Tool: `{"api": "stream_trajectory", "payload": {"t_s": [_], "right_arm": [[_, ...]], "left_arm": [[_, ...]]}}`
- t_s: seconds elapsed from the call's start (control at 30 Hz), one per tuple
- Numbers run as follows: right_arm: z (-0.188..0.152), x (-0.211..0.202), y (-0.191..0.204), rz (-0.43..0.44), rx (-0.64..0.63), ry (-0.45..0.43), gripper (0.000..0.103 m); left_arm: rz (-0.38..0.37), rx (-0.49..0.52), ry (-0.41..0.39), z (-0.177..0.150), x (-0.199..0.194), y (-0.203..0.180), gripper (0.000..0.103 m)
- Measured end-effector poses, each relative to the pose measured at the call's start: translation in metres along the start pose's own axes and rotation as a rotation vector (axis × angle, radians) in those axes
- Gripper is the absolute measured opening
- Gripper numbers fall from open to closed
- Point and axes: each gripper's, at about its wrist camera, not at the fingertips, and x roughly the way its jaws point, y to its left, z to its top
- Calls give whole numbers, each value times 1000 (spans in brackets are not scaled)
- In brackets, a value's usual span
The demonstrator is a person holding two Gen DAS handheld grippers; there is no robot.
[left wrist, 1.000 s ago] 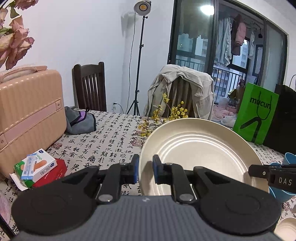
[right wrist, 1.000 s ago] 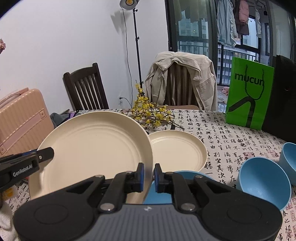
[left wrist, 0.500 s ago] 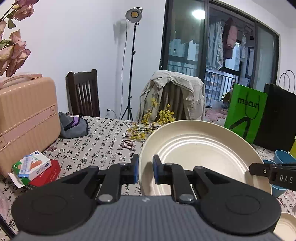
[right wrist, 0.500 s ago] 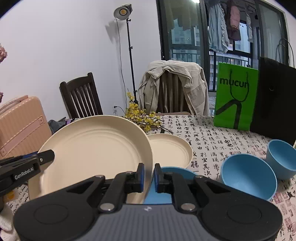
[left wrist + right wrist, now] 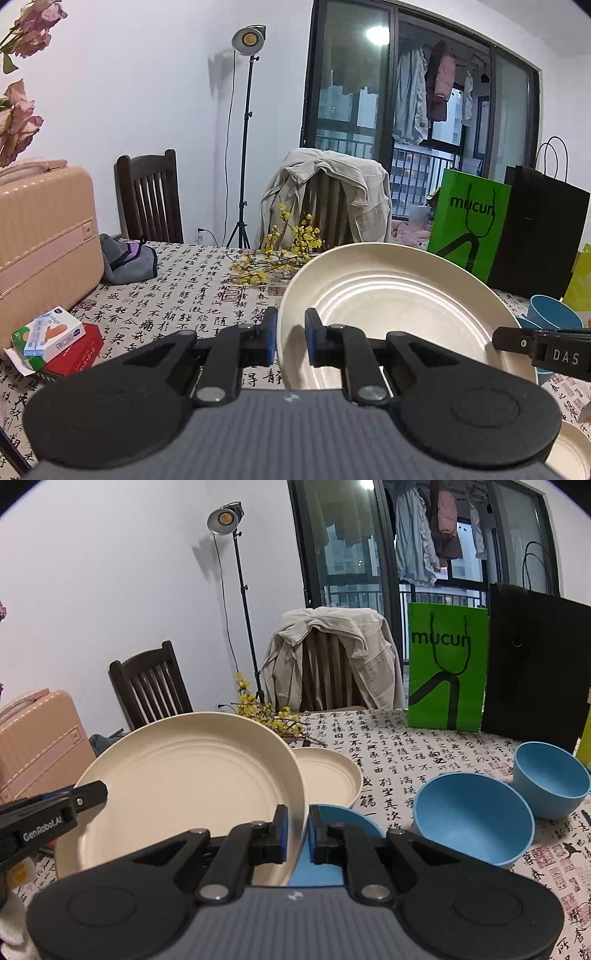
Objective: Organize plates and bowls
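Large plate [image 5: 177, 782]: cream, round, matte, with raised rim and faint concentric rings in the well. Held tilted above the worktop [image 5: 399, 753], well facing the cameras. Gripped at opposite rims: left tongs [image 5: 290, 339] clamped on the left rim, right tongs [image 5: 295, 829] clamped on the right rim; blue pads pressed to either face of the rim at both grips.

Small plate [image 5: 328, 775]: same cream, same ringed well, flat on the worktop just behind the large plate, partly hidden by it.

Bowls, three, all matte sky blue. Wide bowl [image 5: 472, 823] on the worktop, right of the tongs, tipped toward the camera. Deep bowl [image 5: 550, 779] just beside it, farther right, rims near or touching; contact not certain. Low bowl [image 5: 343, 819] directly behind the right tongs, mostly hidden.

Worktop covered in a white cloth printed with black calligraphy and red seals.

Also noted: yellow sprig [image 5: 291, 243] lying behind the plates; green bag [image 5: 445, 668] and black bag [image 5: 535, 664] upright at the far right; pink suitcase [image 5: 40, 236] at the left; small boxes [image 5: 55, 338] stacked near it.
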Motion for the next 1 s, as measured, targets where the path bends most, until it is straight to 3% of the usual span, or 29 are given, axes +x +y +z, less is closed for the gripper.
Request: {"api": "stream_trajectory", "payload": {"t_s": [1.0], "right_arm": [[-13,-32,-48,-35,65,-76,11]], "left_arm": [[-86,22,3,-4,4,-42,15]]}}
